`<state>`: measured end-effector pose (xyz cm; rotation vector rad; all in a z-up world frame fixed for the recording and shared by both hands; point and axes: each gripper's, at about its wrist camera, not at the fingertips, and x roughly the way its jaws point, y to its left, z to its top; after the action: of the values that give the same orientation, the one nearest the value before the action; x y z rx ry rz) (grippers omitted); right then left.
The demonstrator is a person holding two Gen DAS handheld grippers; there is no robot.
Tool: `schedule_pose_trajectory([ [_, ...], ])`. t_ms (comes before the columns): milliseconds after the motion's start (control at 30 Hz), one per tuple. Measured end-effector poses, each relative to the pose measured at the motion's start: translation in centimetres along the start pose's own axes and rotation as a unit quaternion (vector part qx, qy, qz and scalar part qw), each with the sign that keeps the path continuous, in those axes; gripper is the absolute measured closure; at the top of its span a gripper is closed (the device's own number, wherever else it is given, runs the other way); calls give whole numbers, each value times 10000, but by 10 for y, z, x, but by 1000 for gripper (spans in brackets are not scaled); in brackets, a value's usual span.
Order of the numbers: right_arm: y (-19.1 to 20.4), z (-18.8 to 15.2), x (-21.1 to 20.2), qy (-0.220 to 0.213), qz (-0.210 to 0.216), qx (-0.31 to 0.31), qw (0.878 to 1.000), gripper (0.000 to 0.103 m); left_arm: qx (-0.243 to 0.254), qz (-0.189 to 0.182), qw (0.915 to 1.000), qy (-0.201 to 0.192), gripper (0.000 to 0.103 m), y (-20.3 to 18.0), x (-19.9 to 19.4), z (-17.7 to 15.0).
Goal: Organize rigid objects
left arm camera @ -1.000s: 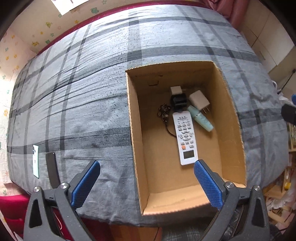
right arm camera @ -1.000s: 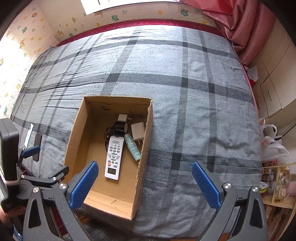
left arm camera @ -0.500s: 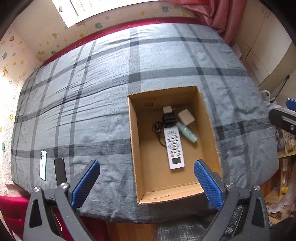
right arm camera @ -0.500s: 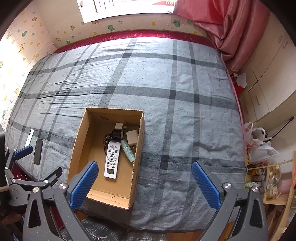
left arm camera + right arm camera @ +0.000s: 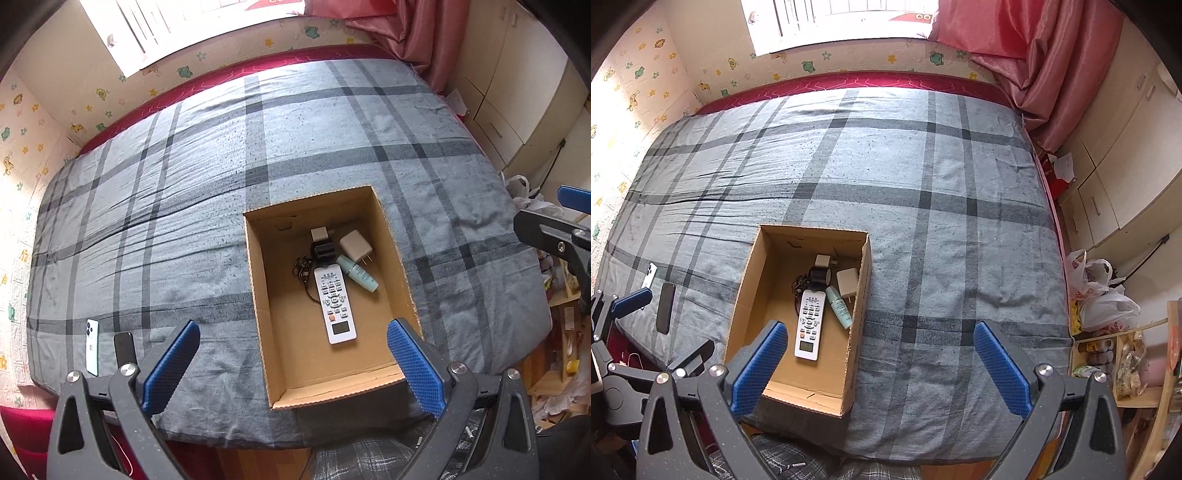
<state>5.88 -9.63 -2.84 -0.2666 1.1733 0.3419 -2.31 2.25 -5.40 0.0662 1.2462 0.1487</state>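
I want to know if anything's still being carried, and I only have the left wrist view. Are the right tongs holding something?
Observer: No. The right wrist view shows the right tongs wide open, with nothing between them.
Operator: What are they pointing at?
Observer: They straddle the right wall of the cardboard box and the plaid blanket beside it.
Operator: Anything past the bed on that side?
Observer: A row of small jars stands on a wooden shelf next to the bed.
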Motion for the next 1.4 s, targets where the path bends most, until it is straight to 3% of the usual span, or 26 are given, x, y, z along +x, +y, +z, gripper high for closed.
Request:
schedule_pose_trajectory([
  [1400, 1, 4, 2, -28, 25, -10, 10000, 0, -33, 72, 10000, -44, 0, 0, -3, 2],
])
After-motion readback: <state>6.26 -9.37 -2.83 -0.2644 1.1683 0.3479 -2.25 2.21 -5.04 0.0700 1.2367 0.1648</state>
